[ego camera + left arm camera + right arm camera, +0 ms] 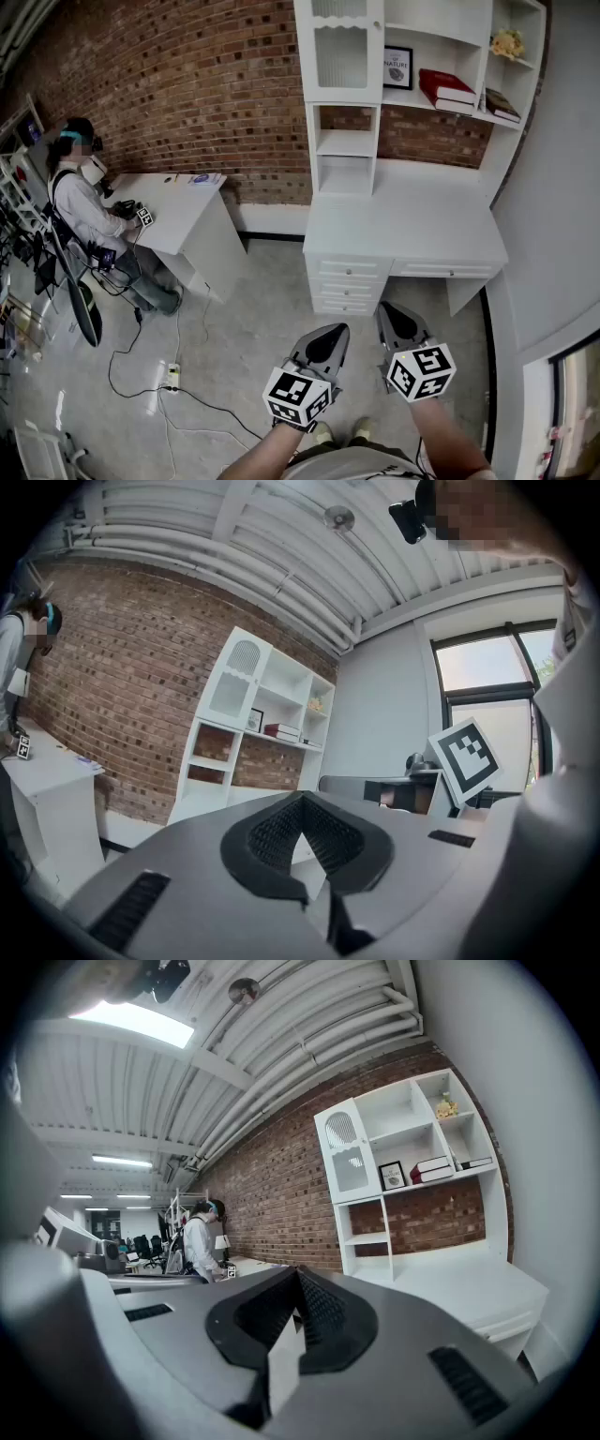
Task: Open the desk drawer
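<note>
Both jaw pairs are pressed together, empty, and the desk drawer [441, 270] lies well ahead, front running crosswise, nearer my right gripper [395, 315] than my left gripper [331, 332].

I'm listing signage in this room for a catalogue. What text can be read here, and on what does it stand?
"NATURE": on the framed picture in the white shelf unit; the small word above it is unreadable.
Red books: any print is too small to read.
Marker cubes: square patterns only, no words.
</note>
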Demonstrator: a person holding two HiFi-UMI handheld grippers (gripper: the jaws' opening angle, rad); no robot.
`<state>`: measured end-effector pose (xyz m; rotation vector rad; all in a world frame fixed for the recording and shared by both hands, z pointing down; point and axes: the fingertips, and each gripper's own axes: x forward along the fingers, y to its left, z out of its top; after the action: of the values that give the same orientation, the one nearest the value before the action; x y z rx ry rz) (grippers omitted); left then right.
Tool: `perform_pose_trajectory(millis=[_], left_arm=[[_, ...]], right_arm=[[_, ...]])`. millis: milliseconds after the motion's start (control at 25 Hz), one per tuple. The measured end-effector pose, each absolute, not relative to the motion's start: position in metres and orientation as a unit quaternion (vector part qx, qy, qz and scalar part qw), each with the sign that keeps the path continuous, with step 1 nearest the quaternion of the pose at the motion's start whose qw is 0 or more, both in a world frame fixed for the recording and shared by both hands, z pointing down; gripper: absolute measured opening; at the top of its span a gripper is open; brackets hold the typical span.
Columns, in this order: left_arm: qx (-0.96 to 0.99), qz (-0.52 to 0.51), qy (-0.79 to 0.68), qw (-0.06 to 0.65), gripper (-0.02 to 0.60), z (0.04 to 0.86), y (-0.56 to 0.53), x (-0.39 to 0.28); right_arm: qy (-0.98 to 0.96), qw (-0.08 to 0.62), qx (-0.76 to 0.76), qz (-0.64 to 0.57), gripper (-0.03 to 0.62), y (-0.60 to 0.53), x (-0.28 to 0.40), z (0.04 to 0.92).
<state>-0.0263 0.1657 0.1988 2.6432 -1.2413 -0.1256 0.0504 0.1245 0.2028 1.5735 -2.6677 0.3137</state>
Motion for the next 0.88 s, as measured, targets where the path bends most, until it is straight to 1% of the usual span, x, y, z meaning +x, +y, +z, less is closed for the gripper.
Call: perform_pose_trajectory(millis=[480,720,880], left_arm=[[0.902,-0.042,-0.416,0.109,0.012,0.206,0.160,-0.053],[0.901,-0.037,-0.420,0.106,0.012,0.214,0.152,-0.079],[0.898,-0.024,-0.422,0.118,0.012,0.232,0.141,-0.085]], right_arm=[[-0.855,0.018,0.509,0.098,0.017,0.119,0.021,0.208],[-0.856,-0.021,0.504,0.112,0.017,0.115,0.003,0.199],[-0.851,-0.029,0.512,0.115,0.017,0.108,0.006,0.205]])
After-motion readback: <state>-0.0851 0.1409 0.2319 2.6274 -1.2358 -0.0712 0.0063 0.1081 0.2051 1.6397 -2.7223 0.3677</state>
